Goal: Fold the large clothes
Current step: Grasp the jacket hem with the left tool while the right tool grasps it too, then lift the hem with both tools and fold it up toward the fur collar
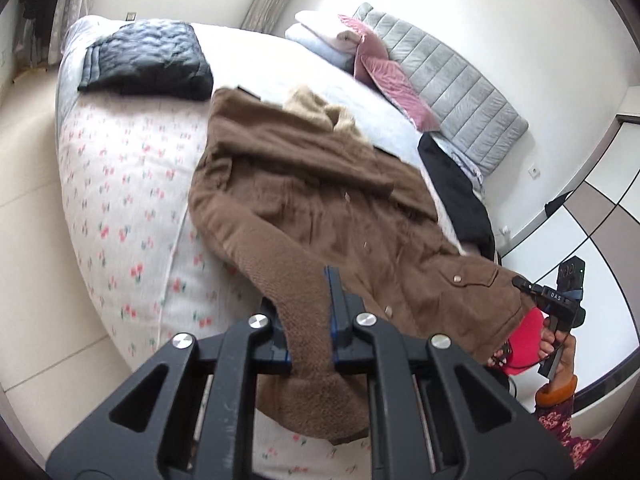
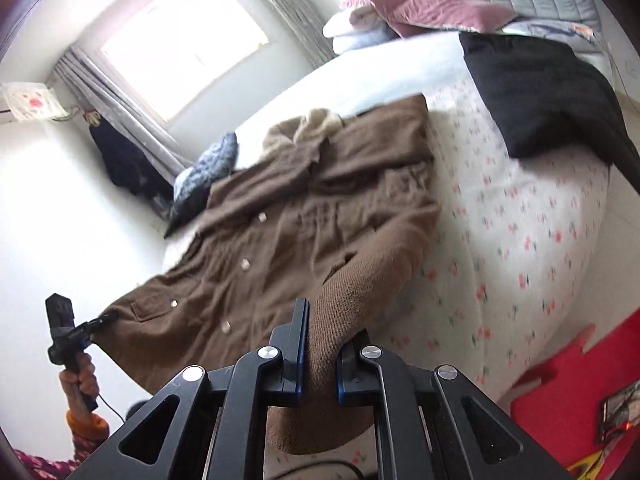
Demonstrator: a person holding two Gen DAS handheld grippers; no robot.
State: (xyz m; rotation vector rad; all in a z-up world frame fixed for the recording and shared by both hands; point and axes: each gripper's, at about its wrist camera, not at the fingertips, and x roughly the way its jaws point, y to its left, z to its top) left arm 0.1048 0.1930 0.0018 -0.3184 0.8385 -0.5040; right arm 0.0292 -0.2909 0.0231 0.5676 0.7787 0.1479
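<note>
A ribbed cuff [image 1: 312,396] is clamped tight in the closed left gripper [image 1: 300,286]; a second cuff [image 2: 320,420] is likewise pinched by the right gripper [image 2: 329,320]. Beyond, the brown coat [image 1: 304,184] is spread over the floral bed [image 1: 120,168].

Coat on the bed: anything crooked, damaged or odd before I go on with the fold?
The brown coat lies wrinkled on the bed, and its pale collar is bunched up rather than flat. Nothing looks torn or spilled.
</note>
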